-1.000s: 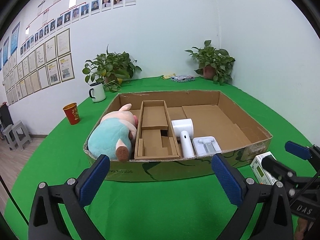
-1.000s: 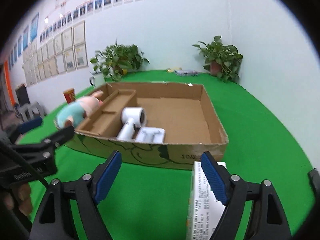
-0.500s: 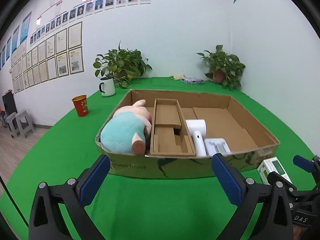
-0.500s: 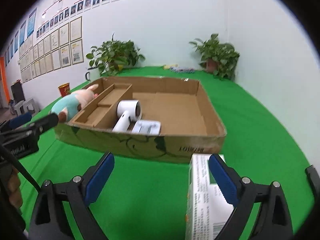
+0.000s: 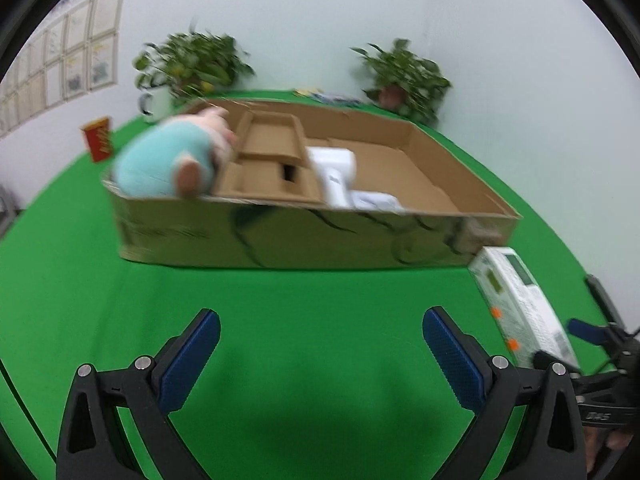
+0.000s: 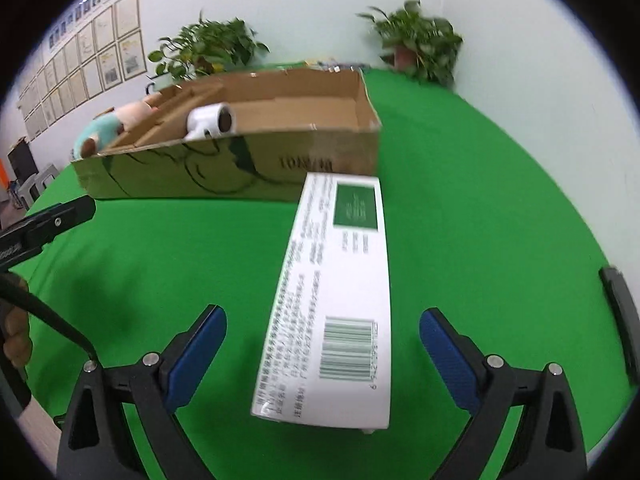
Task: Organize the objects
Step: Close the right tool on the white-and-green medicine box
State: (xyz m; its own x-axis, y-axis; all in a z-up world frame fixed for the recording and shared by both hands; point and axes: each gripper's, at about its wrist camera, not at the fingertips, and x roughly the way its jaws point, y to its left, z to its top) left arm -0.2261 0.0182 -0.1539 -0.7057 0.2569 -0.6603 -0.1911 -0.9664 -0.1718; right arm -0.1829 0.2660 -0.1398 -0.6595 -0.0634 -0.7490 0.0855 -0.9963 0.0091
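The step in hand looks like the pick-up of the white printed carton (image 6: 340, 292); it lies flat on the green surface (image 6: 500, 220), outside the cardboard box (image 6: 224, 168), its far end just beside the box's near wall; the right hand-held gripper (image 6: 323, 354) has its jaws spread wide to either side of the carton's near end, the blue pads (image 6: 196, 356) clear of its sides, so nothing is gripped yet. The left hand-held gripper (image 5: 320, 360) is also wide open and empty over bare green surface, well short of the box. Inside the box sit a plush toy (image 5: 168, 160) at the left end, a cardboard insert (image 5: 272, 156) and a white hair dryer (image 5: 334, 170). The next move, by my reading, calls for squeezing onto the carton's long sides; then lifting it over the wall into the free right-hand part of the box.
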